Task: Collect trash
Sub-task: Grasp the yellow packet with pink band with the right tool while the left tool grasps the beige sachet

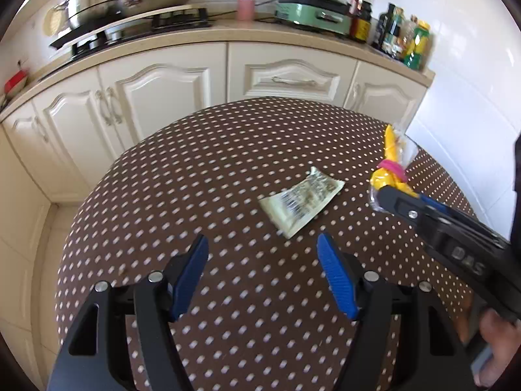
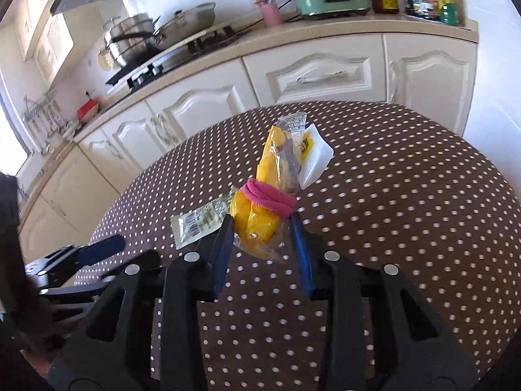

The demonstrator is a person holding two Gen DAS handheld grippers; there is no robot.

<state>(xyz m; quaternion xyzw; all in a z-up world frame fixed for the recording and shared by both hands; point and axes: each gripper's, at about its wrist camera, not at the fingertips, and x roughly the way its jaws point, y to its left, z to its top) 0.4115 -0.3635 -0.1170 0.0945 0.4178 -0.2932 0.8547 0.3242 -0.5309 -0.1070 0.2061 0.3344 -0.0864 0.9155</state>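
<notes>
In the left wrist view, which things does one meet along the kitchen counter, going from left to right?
Red container → steel pots → pink utensil cup → green electric cooker → bottles.

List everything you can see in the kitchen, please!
table: one, brown cloth with white dots, in front.
flat wrapper: one, pale with a barcode, on the table.
yellow bag: one, yellow and clear, pink band round it, between the right jaws.
cabinets: several doors, cream, behind the table.
pots: a few, silver, on the stove.
pink cup: one, holding utensils, on the counter.
green cooker: one, on the counter.
bottles: several, dark and yellow-green, counter's right end.
left gripper: black and blue, jaws open, empty.
right gripper: black and blue, jaws closing around the bag.
</notes>
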